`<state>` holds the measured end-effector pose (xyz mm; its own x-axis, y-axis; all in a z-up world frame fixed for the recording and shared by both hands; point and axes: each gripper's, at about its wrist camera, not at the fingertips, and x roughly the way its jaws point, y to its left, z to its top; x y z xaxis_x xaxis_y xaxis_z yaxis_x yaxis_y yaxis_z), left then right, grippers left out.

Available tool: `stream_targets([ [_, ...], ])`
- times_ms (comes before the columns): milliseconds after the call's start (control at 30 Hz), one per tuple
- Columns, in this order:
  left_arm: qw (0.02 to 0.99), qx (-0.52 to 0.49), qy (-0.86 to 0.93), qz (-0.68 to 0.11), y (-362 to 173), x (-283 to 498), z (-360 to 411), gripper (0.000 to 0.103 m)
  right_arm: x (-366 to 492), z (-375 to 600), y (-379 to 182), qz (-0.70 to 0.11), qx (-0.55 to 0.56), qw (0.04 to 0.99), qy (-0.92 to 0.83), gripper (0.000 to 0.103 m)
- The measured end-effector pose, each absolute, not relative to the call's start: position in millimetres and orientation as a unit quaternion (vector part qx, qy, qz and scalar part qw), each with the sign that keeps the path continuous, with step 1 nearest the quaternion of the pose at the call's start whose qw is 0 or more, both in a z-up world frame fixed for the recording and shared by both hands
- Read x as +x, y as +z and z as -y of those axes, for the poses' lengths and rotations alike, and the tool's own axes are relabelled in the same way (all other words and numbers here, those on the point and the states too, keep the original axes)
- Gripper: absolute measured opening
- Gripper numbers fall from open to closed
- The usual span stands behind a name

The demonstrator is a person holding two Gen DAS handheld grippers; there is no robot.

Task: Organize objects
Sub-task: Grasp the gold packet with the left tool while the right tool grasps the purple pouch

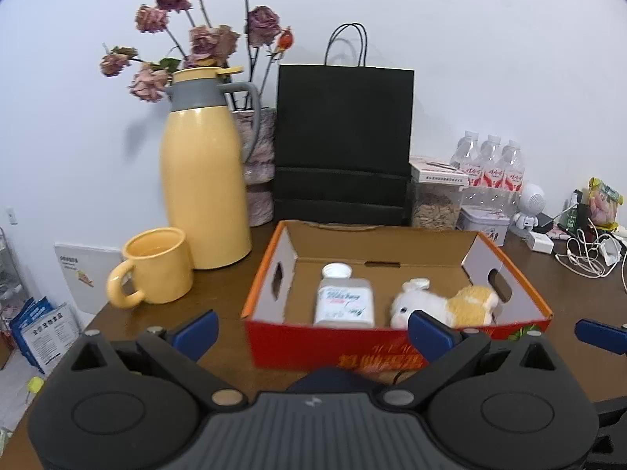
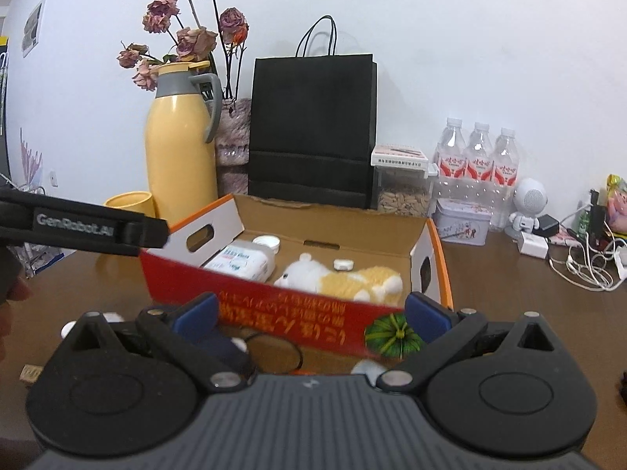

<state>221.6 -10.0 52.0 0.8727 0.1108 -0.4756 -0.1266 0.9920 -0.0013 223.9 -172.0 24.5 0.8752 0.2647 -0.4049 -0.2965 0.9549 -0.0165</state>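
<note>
Right wrist view: both grippers' fingers point(image 2: 425, 319) gape empty before the box point(image 2: 298, 313), so we judge the next pick comes from the worktop point(image 2: 529, 313).

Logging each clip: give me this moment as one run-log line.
left gripper: open, empty | right gripper: open, empty | cardboard box: holds white bottle, plush toy | both grippers before box

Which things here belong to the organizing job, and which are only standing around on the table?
Job:
- cardboard box
- white bottle, lying in the box
- plush toy, lying in the box
- left gripper and right gripper, both open and empty

Just standing around:
- yellow jug
- yellow mug
- black bag
- water bottles
- cables
</note>
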Motion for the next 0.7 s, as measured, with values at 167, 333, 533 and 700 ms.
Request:
stream_targets([
  [167, 0.965, -0.012, 0.074, -0.249, 50, 198, -5, 0.103, 202, 172, 19, -0.211, -0.042, 0.966, 0.146, 0.103],
  [333, 0.962, -0.014, 0.092, -0.255, 46, 177, -25, 0.103, 185, 174, 15, -0.218, -0.045, 0.964, 0.144, 0.103],
  [533, 0.957, -0.011, 0.112, -0.268, 34, 155, -50, 0.103, 171, 175, 6, -0.232, -0.050, 0.961, 0.145, 0.103],
  [700, 0.949, -0.011, 0.124, -0.289, 17, 139, -71, 0.103, 164, 174, -6, -0.248, -0.058, 0.956, 0.149, 0.103],
])
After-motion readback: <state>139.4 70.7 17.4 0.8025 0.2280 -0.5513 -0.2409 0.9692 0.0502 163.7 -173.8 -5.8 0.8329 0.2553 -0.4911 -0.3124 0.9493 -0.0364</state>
